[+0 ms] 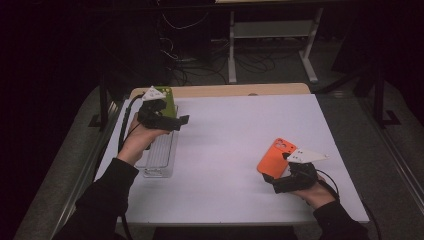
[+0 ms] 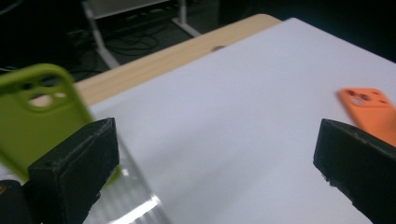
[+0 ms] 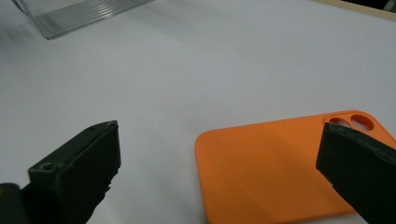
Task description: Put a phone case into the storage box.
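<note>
Table (image 1: pixel 240 150), covered in white, is carrying everything else. Near its left edge a clear plastic tray (image 1: pixel 161 155) is lying lengthwise, and a green phone case (image 2: pixel 35 116) is sitting at the tray's far end, just beside the left gripper (image 1: pixel 172 121). That gripper is hovering over the tray with its jaws spread wide and nothing between them. Toward the right edge an orange phone case (image 3: pixel 275 168) is lying flat on the white surface, camera holes pointing away. The right gripper (image 1: pixel 274 181) is hanging just over its near end, jaws apart, gripping nothing.
</note>
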`<state>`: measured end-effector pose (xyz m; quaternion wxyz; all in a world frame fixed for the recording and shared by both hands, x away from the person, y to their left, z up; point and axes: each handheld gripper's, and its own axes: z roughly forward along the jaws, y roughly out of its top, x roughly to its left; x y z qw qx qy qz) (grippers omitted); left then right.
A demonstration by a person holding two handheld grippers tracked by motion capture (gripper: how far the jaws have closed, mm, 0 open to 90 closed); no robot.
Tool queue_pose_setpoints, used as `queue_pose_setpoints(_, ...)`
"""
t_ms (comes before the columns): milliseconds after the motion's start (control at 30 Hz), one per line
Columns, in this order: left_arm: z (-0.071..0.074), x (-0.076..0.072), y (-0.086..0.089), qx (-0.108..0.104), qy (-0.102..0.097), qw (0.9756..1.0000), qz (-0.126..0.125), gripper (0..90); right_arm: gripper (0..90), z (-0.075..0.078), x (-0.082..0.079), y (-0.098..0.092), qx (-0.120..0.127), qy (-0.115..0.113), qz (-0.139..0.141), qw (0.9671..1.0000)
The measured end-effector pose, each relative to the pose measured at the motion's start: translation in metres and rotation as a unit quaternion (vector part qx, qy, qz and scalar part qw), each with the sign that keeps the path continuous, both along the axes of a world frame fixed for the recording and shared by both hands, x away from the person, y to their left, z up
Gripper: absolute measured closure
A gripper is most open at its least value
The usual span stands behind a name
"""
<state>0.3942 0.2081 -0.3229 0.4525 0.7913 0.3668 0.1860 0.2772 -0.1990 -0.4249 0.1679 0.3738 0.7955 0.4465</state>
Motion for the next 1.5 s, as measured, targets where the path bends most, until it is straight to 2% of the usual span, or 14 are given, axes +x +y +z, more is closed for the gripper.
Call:
queue_pose_setpoints(67, -0.003, -0.006, -0.005, 0.003, 0.002, 0.9999, -0.013, 0.0, 0.0, 0.000, -0.002, 0.000, -0.004, 0.002, 0.001, 1.0000)
queue_pose_setpoints(200, -0.009, -0.021, -0.015, -0.008, 0.008, 0.9992, -0.038, 0.0, 0.0, 0.001, -0.002, 0.000, -0.004, -0.007, 0.002, 1.0000)
queue_pose_setpoints(300, -0.014, -0.033, -0.022, -0.011, 0.011, 0.9983, -0.056, 0.0, 0.1, 0.001, -0.003, 0.000, -0.009, 0.004, 0.005, 0.9999)
queue_pose_setpoints(433, -0.021, -0.045, -0.032, -0.015, 0.018, 0.9968, -0.076, 0.0, 3.2, 0.005, -0.003, 0.000, -0.011, -0.010, 0.013, 0.9998)
queue_pose_setpoints(567, -0.030, -0.062, -0.040, -0.021, 0.023, 0.9950, -0.095, 0.0, 4.0, 0.007, -0.003, 0.002, -0.011, 0.000, 0.014, 0.9998)
queue_pose_setpoints(700, -0.042, -0.076, -0.046, 0.000, 0.022, 0.9933, -0.114, 0.0, 6.7, 0.008, 0.001, 0.004, -0.012, 0.015, 0.012, 0.9997)
queue_pose_setpoints(800, -0.051, -0.083, -0.047, -0.007, 0.021, 0.9930, -0.116, 0.0, 9.1, 0.009, 0.006, 0.006, -0.014, 0.019, 0.007, 0.9997)
queue_pose_setpoints(967, -0.060, -0.084, -0.044, -0.009, 0.013, 0.9897, -0.142, 0.0, 12.6, 0.012, 0.012, 0.008, -0.014, 0.034, -0.002, 0.9993)
queue_pose_setpoints(1033, -0.063, -0.083, -0.043, -0.013, 0.014, 0.9898, -0.141, 0.0, 14.2, 0.013, 0.015, 0.010, -0.016, 0.040, -0.003, 0.9991)
queue_pose_setpoints(1100, -0.066, -0.082, -0.042, -0.008, 0.018, 0.9900, -0.140, 0.0, 18.5, 0.015, 0.020, 0.014, -0.023, 0.062, -0.007, 0.9978)
queue_pose_setpoints(1167, -0.068, -0.082, -0.041, -0.008, 0.020, 0.9897, -0.142, 0.0, 28.2, 0.016, 0.025, 0.018, -0.034, 0.083, -0.011, 0.9959)
queue_pose_setpoints(1233, -0.069, -0.082, -0.042, -0.011, 0.021, 0.9896, -0.142, 0.0, 36.3, 0.015, 0.032, 0.021, -0.047, 0.085, -0.012, 0.9952)
queue_pose_setpoints(1267, -0.070, -0.081, -0.042, -0.010, 0.022, 0.9896, -0.142, 0.0, 40.9, 0.015, 0.034, 0.023, -0.045, 0.098, -0.016, 0.9941)
queue_pose_setpoints(1500, -0.073, -0.080, -0.042, -0.015, 0.025, 0.9894, -0.142, 0.0, 64.9, 0.008, 0.055, 0.035, -0.072, 0.107, -0.001, 0.9917)
